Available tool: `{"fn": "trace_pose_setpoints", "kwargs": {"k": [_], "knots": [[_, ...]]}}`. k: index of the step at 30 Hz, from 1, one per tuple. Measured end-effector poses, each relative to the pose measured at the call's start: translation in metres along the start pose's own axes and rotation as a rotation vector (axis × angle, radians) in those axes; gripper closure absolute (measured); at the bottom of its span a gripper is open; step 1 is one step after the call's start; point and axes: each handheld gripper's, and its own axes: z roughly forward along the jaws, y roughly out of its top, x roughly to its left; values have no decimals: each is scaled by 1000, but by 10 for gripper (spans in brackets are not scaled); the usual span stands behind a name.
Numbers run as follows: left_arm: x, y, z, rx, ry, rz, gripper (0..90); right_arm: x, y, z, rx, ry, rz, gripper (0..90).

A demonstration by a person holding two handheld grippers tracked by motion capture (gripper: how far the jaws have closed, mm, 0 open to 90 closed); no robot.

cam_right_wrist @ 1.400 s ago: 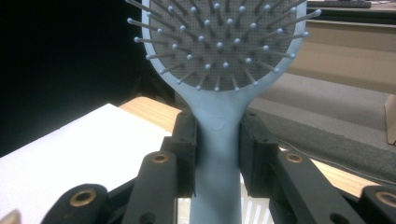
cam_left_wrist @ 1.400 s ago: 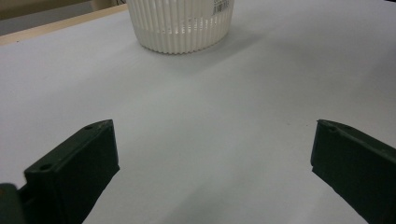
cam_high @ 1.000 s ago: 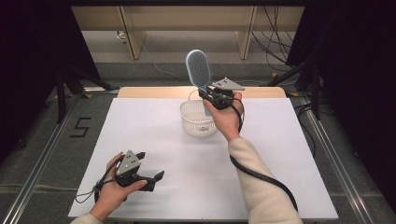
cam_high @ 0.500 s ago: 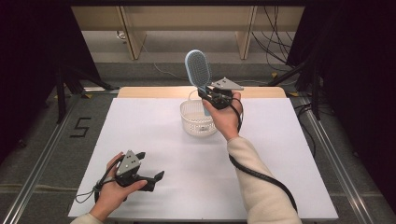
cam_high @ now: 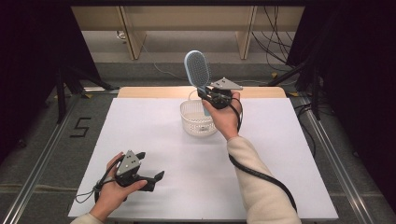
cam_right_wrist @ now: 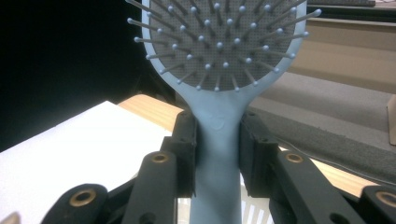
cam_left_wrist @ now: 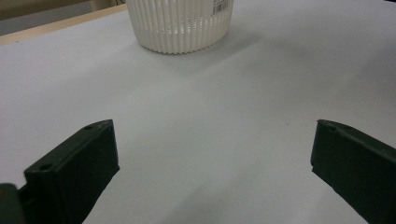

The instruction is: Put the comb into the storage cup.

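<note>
A light blue hairbrush [cam_high: 198, 70] stands upright above a white ribbed basket [cam_high: 197, 119] at the back middle of the white table. My right gripper [cam_high: 208, 98] is shut on the brush's handle [cam_right_wrist: 217, 140], with both black pads pressed against its sides and the bristled head [cam_right_wrist: 219, 42] above them. The handle's lower end hangs over the basket's rim. My left gripper [cam_high: 149, 170] rests low at the table's front left, open, with nothing between its jaws; the left gripper view shows the basket [cam_left_wrist: 180, 23] some way ahead of it.
The white table top [cam_high: 280, 154] has a wooden strip [cam_high: 149, 92] along its far edge. Beyond it are table legs and cables on a grey floor. A black cable [cam_high: 261, 175] trails from the right gripper along the sleeve.
</note>
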Motion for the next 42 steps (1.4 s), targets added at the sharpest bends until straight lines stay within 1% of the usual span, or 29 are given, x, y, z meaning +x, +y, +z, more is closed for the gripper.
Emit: {"fn": "trace_pose_setpoints", "kwargs": {"k": [20,42], "knots": [[0,0,0,0,-1,1,3,-2,-3,4,11,-6,4,704],[0,0,0,0,-1,1,3,-2,-7,7,23,-11,-6,704]]}}
